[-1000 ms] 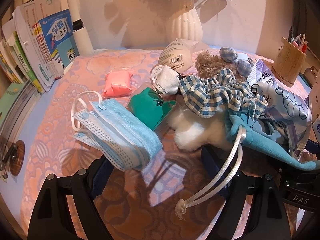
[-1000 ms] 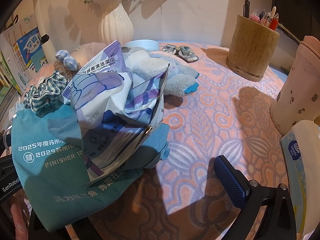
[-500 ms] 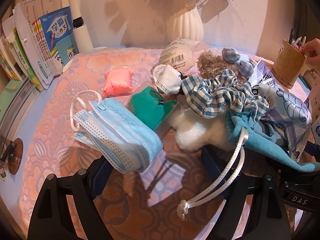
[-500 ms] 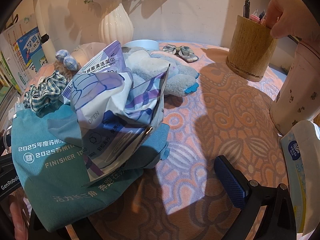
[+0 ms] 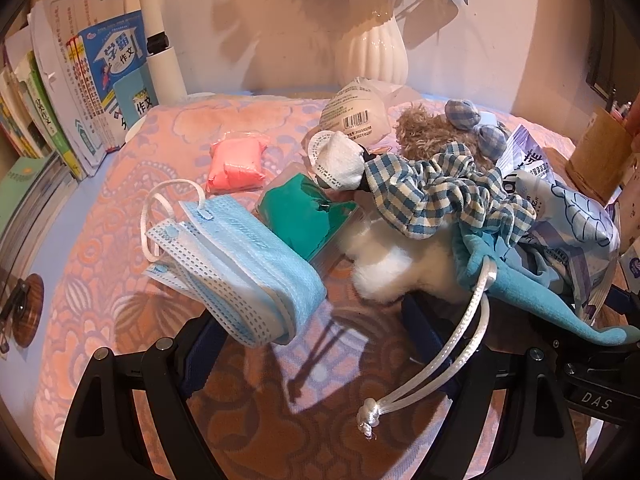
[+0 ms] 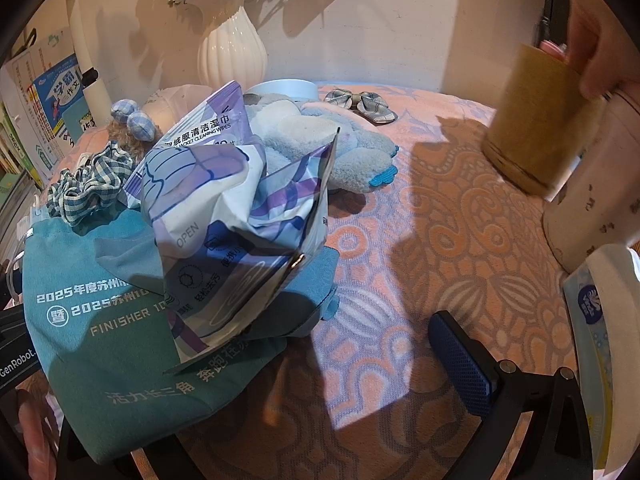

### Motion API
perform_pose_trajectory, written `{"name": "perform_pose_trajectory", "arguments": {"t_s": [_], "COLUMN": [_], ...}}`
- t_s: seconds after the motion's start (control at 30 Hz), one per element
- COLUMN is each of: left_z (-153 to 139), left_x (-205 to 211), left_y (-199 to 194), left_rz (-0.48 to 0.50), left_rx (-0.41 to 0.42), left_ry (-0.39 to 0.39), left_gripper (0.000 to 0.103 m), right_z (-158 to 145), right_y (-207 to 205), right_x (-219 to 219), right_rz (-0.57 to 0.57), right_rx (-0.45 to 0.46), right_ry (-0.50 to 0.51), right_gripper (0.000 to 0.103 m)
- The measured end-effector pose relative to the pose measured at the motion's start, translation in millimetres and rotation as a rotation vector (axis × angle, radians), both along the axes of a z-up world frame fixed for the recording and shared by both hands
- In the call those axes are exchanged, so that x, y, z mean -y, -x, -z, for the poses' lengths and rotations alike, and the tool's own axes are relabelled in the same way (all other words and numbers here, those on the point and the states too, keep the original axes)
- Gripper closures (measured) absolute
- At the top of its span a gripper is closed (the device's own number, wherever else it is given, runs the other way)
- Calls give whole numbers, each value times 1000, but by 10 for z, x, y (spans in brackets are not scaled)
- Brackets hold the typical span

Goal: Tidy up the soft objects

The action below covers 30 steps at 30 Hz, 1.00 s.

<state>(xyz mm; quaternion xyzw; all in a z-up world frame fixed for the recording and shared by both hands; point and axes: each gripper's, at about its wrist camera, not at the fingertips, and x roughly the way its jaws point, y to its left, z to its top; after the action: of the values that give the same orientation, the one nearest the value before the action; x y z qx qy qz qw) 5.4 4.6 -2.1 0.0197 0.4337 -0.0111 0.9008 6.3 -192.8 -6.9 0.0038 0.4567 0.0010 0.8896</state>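
Soft things lie heaped on my pink patterned cloth (image 5: 132, 248): the teal drawstring bag (image 6: 100, 320) under a crumpled wipes packet (image 6: 236, 216), folded blue face masks (image 5: 236, 260) beside them. My left gripper (image 5: 312, 364) and right gripper (image 6: 280, 392) both gape wide, holding nothing

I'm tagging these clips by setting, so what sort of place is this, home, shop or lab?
Most likely a home desk or study corner: schoolbooks stand along the left edge, a white vase of flowers sits against the wall, and a hand holds a wooden pen holder above the patterned pink cloth.
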Motion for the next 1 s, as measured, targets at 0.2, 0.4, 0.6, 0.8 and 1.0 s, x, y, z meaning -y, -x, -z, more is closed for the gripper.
{"name": "perform_pose_trajectory", "arguments": {"t_s": [0.2,0.4,0.6,0.8,1.0], "left_z": [7,3,-3,-30,-39], "left_x": [17,-1,56,118,142], "left_y": [16,12,46,110,139], "left_rz": [-5,-2,-8,-5,-4], "left_rx": [-3,-2,8,22,23], "left_ry": [-1,4,-31,-52,-56], "left_gripper": [19,19,19,19,19], "right_z": [0,2,2,3,-4], "right_y": [0,1,1,1,-1], "right_x": [0,1,0,0,-3], "right_rz": [0,0,0,0,0], "right_rx": [0,0,0,0,0], "right_ry": [0,0,0,0,2], "right_gripper": [0,0,0,0,0]}}
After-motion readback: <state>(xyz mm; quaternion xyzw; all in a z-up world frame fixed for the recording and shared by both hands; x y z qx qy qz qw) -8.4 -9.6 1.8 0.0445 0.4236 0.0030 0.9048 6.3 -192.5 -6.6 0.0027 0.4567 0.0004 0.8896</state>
